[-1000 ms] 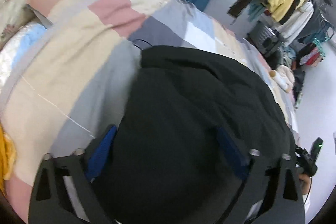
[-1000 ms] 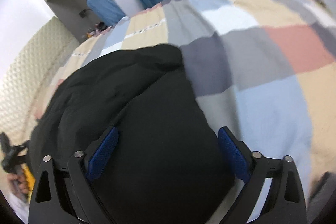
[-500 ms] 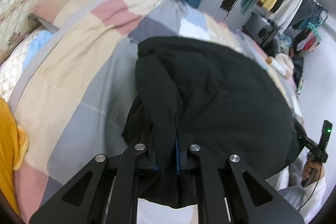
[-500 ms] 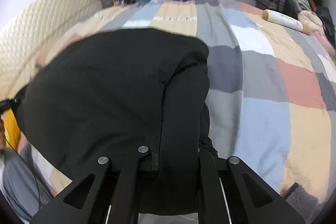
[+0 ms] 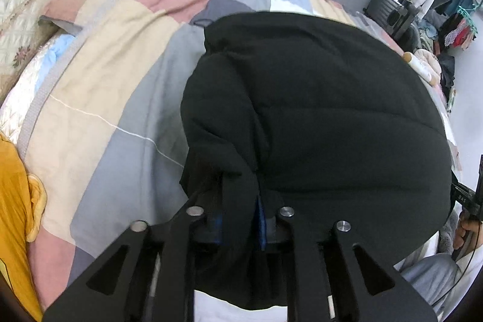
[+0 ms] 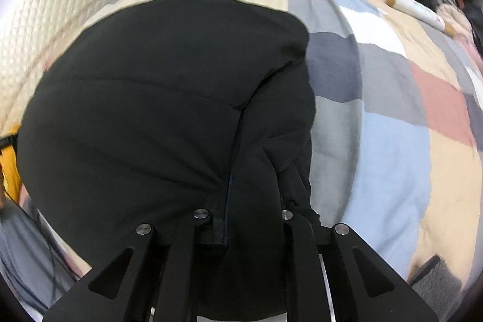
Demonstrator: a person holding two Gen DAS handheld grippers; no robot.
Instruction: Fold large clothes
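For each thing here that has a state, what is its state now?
Left gripper: jaws shut on the jacket.
Right gripper: jaws shut on the jacket.
Jacket: black, lying on the bed, near edge pinched at two places.
Quilt: spread over the bed, slightly wrinkled.
Roll: lying on its side on the quilt.

You can read almost nothing here. The only lettering is small white print, seemingly "DAS", on the black device point(image 5: 466, 198) at the right edge of the left wrist view. The roll point(image 6: 419, 10) on the bed carries faint markings, too small and blurred to make out.
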